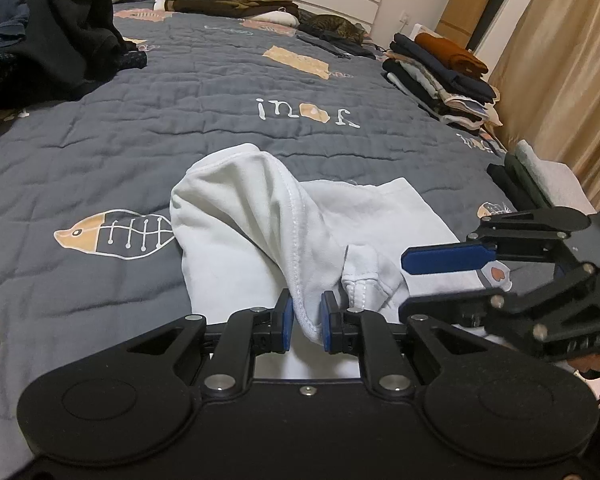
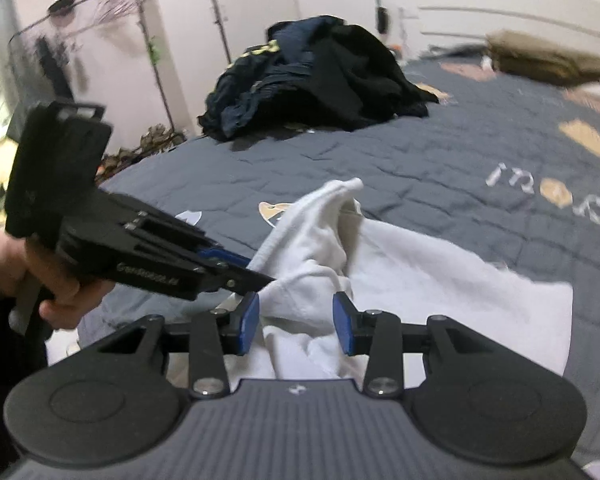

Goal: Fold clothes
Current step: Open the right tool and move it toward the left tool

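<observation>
A: Bed first. Grey quilted bedspread (image 1: 220, 92) with fish prints; a dark unfolded heap (image 1: 48, 28) far left, and folded stacks (image 1: 440, 76) along the right edge.

B: And the task item?

A: White garment (image 1: 260, 216) lies crumpled mid-bed, just ahead of both tools. One seamed fold rises off the quilt.

B: Left gripper (image 1: 306, 322)?

A: Nearly closed, pinching that raised seam between its blue pads. A hand (image 2: 56, 280) grips its handle in the right wrist view.

B: Right gripper (image 2: 296, 326)?

A: Jaws spread, blue pads apart. White cloth sits between them, but the pads are not pressing it. View is motion-blurred.
</observation>
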Demonstrator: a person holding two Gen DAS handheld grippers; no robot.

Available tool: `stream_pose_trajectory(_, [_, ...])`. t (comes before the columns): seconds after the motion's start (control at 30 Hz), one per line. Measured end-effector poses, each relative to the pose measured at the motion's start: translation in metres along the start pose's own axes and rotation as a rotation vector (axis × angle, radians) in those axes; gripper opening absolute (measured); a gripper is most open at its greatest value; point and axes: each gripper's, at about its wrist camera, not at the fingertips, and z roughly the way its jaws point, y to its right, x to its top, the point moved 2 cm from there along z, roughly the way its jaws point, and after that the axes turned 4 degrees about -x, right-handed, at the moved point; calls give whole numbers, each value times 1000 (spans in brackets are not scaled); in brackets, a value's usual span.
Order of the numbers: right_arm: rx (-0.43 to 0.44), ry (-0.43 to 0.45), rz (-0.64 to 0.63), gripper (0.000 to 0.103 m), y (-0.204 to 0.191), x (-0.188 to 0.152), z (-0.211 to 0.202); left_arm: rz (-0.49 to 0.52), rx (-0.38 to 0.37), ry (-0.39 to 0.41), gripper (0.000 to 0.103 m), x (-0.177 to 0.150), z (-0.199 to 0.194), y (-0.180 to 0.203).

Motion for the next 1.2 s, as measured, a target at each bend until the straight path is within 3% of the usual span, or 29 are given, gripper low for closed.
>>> stream_pose_trajectory(0.33, [-72, -16, -151, 38, -18, -2, 23, -3, 5, -2, 15, 0, 0, 1])
stream_pose_trajectory(0.4, [-75, -13, -168, 30, -18, -4, 24, -9, 4, -2, 15, 0, 0, 1])
stream_pose_trajectory(0.43, [-83, -13, -169, 17, -17, -5, 24, -15, 0, -1, 15, 1, -1, 1])
stream_pose_trajectory(0.47, [-90, -14, -158, 12, -14, -4, 24, -19, -6, 4, 15, 2, -2, 1])
stream_pose_trajectory(0.67, [-78, 37, -2, 10, 12, 5, 9, -41, -41, 75, 15, 9, -19, 0])
stream_pose_trajectory(0.83, [-131, 103, 177, 6, 52, 9, -14, -63, -33, 121, 15, 15, -28, -5])
stream_pose_trajectory(0.93, [-175, 137, 280, 0, 79, 7, -26, -74, -29, 117, 15, 16, -25, -7])
stream_pose_trajectory(1.1, [-233, 180, 425, 0, 118, -1, -35, -60, -32, 100, 15, 14, -19, -5])
stream_pose_trajectory(1.2, [-178, 154, 472, 1, 130, -9, -33, -61, -32, 93, 15, 13, -17, -6])
